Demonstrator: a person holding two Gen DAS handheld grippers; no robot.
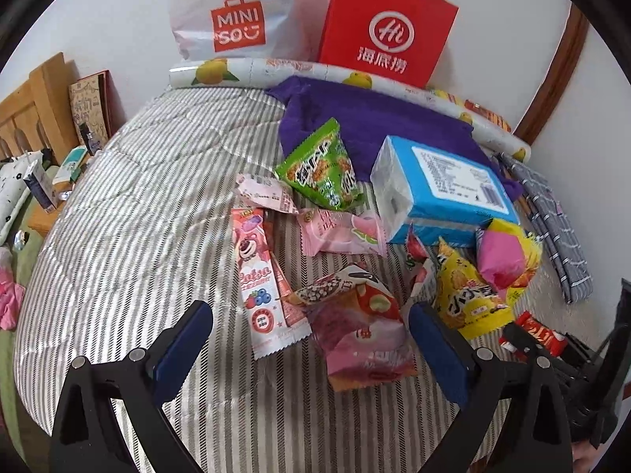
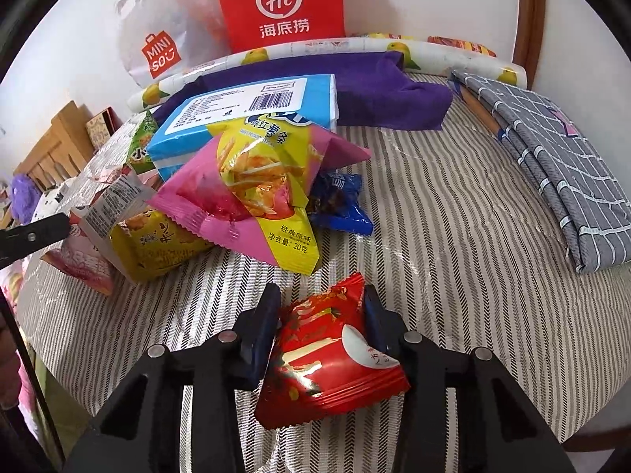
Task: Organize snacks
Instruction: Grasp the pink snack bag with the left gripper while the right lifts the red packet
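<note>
Several snack packets lie in a heap on a striped round table (image 1: 138,205). My left gripper (image 1: 311,315) is open and empty, its jaws wide on either side of a pink packet (image 1: 366,339) and a long pink-white wafer packet (image 1: 260,280). A green packet (image 1: 319,165) and a yellow packet (image 1: 469,299) lie further off. My right gripper (image 2: 321,303) is shut on a red snack packet (image 2: 327,358), held just above the table. Ahead of it lie a pink-yellow sweet potato packet (image 2: 260,193), a blue packet (image 2: 339,205) and a yellow packet (image 2: 157,244).
A blue tissue pack (image 1: 445,185) sits on a purple cloth (image 1: 370,114). A red paper bag (image 1: 386,23) and a white Miniso bag (image 1: 236,19) stand at the wall behind a fruit-print roll (image 1: 252,71). A folded grey checked cloth (image 2: 560,157) lies at the right.
</note>
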